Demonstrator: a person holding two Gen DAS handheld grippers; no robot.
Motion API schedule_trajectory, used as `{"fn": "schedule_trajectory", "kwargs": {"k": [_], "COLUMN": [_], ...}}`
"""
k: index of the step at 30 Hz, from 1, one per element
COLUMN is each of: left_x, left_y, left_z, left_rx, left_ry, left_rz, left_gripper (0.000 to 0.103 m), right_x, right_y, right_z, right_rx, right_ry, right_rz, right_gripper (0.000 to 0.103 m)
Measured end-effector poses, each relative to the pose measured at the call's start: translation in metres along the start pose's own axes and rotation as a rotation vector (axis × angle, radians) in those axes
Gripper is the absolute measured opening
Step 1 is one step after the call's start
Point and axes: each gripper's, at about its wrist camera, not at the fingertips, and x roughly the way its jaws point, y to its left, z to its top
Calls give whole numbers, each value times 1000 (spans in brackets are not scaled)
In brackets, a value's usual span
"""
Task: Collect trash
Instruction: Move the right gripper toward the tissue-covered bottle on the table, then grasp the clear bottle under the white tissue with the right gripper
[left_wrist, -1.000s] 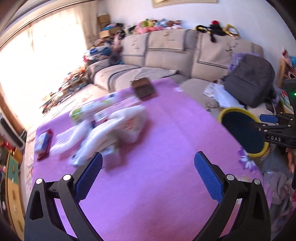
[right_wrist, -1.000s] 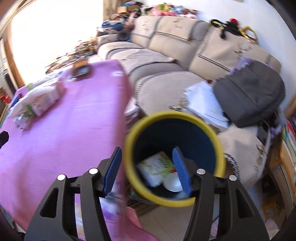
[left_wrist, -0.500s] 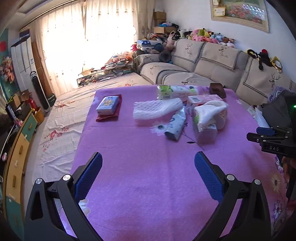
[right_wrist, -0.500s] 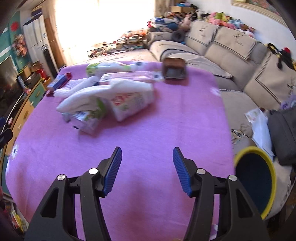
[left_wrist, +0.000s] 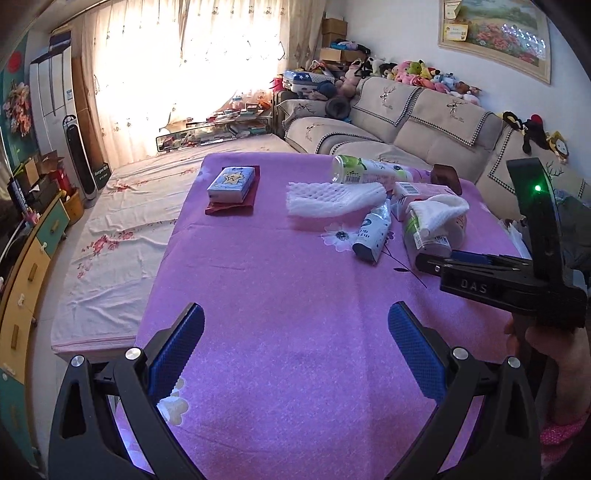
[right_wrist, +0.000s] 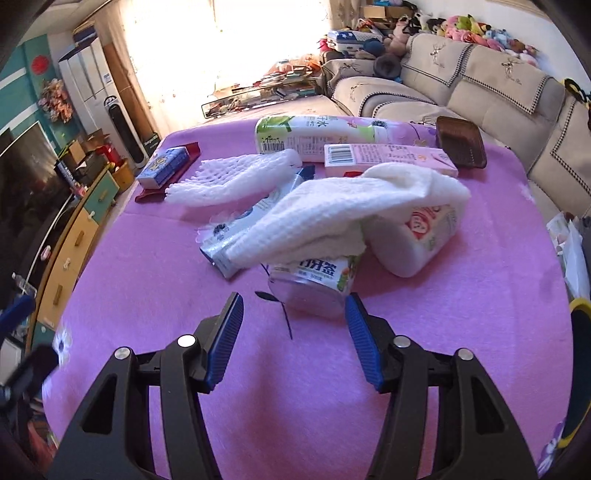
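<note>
A heap of trash lies on the purple tablecloth (right_wrist: 480, 295). A white foam net (right_wrist: 332, 210) drapes over a clear plastic bottle (right_wrist: 314, 284) and a white bottle (right_wrist: 421, 243). A blue-grey carton (right_wrist: 240, 236), a second foam net (right_wrist: 229, 181), a pink carton (right_wrist: 388, 158) and a green-label bottle (right_wrist: 306, 134) lie behind. My right gripper (right_wrist: 295, 332) is open and empty, just short of the clear bottle. My left gripper (left_wrist: 295, 354) is open and empty over bare cloth, far from the heap (left_wrist: 388, 214). The right gripper's body (left_wrist: 498, 280) shows at the left view's right.
A yellow-rimmed dark bin (right_wrist: 580, 369) stands off the table's right edge. A blue tissue box (right_wrist: 162, 166) on a red booklet and a brown tray (right_wrist: 461, 146) sit on the table. A sofa (right_wrist: 480, 92) is behind, a drawer cabinet (right_wrist: 74, 236) to the left.
My right gripper swung from over the bin to the trash heap and closed in on the clear bottle. My left gripper turned left and drew back over the table. Both stayed open.
</note>
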Motion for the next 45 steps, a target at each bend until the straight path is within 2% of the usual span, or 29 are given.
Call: {"fn": "schedule_trajectory", "kwargs": {"k": [5, 10, 19, 25, 32, 39, 43, 45], "left_x": [0, 0, 1, -2, -2, -9, -14, -16], "left_y": [3, 2, -1, -6, -11, -20, -24, -27], "left_z": [-4, -6, -12, -11, -14, -17, -17, -17], "left_rx": [-11, -11, -8, 0, 9, 24, 34, 37], "left_ry": [7, 8, 15, 11, 17, 7, -3, -4], "left_rz": [-19, -33, -41, -40, -45, -48, -47, -45], "left_gripper": [98, 98, 98, 98, 98, 98, 98, 98], "right_x": [16, 26, 28, 17, -16, -55, -77, -95], "right_y": [1, -1, 4, 4, -7, -12, -12, -10], "right_z": [8, 8, 5, -8, -46, -82, -96, -97], "right_rx": [54, 75, 36, 32, 47, 39, 46, 31], "right_ry": [-1, 5, -8, 15, 52, 55, 66, 36], "right_rz": [-69, -103, -140, -84, -3, 39, 157, 174], "right_gripper": [56, 56, 51, 51, 51, 51, 50, 49]}}
